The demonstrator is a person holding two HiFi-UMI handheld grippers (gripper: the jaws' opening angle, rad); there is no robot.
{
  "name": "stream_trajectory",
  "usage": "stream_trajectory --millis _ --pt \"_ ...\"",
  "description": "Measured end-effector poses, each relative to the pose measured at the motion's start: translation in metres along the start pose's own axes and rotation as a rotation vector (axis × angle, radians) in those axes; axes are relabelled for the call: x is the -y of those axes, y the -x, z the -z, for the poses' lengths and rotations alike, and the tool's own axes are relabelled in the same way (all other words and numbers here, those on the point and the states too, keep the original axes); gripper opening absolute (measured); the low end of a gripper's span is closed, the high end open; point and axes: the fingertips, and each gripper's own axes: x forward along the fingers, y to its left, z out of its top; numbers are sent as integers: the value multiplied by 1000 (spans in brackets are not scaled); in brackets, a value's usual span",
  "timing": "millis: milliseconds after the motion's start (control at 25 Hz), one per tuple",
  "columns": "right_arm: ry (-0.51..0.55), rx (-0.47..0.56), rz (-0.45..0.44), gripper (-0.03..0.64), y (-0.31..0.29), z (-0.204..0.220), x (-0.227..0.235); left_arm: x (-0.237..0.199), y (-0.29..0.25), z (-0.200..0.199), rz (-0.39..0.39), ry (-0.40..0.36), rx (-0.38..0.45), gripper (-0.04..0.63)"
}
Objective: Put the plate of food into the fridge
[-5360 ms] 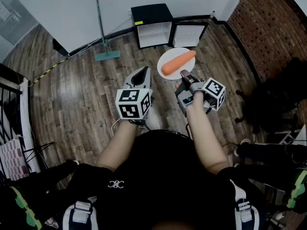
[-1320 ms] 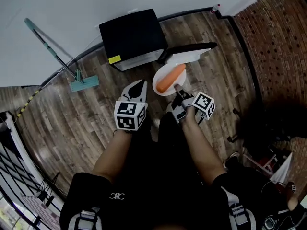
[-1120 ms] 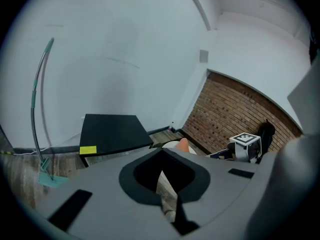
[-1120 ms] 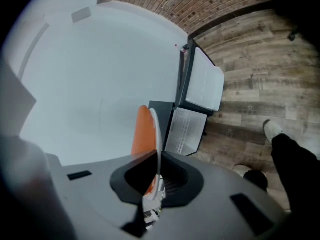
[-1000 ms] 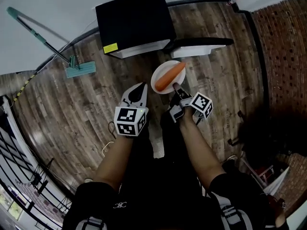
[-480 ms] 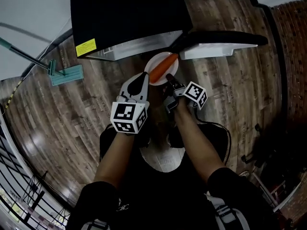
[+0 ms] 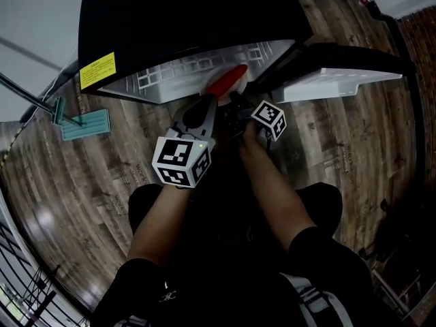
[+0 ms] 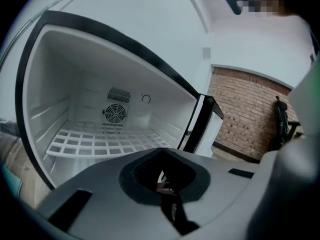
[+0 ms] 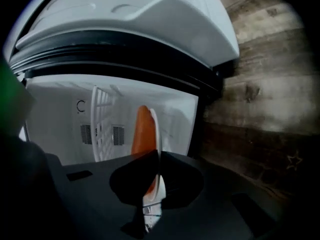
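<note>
A small black fridge [image 7: 184,12] stands open, its white inside and wire shelf [image 7: 197,63] showing. My right gripper [image 7: 238,111] is shut on the rim of a white plate [image 9: 157,149] that carries an orange carrot [image 7: 227,80]. The right gripper view shows the plate edge-on with the carrot [image 9: 142,131] against it, just at the fridge's opening. In the head view the plate is almost hidden under the fridge's top edge. My left gripper [image 7: 203,109] is beside it on the left, shut and holding nothing, pointing into the fridge at the wire shelf [image 8: 100,141].
The fridge door [image 7: 340,80] hangs open to the right, close to my right hand. A fan grille [image 8: 115,114] sits on the fridge's back wall. A teal mop [image 7: 78,121] lies on the wooden floor [image 7: 354,155] at the left. A brick wall [image 8: 245,119] stands beyond the door.
Both grippers have come down and forward toward the fridge. The plate with the carrot has gone from in front of the fridge to its opening. The fridge fills more of the head view.
</note>
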Motion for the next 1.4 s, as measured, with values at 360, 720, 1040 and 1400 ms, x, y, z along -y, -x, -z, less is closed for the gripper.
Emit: stream_trajectory --millis 360,720,1040,1400 --pt "6 102 9 28 -74 -35 10 -31 5 32 -12 -37 -79 -2" --pt "20 215 62 32 -112 -54 6 -52 3 44 16 -2 -114 -2" --pt "100 243 213 29 -119 -60 17 -61 9 46 -7 7 -116 -2" --pt "448 379 401 169 -95 -63 17 -54 5 44 5 16 -116 -2"
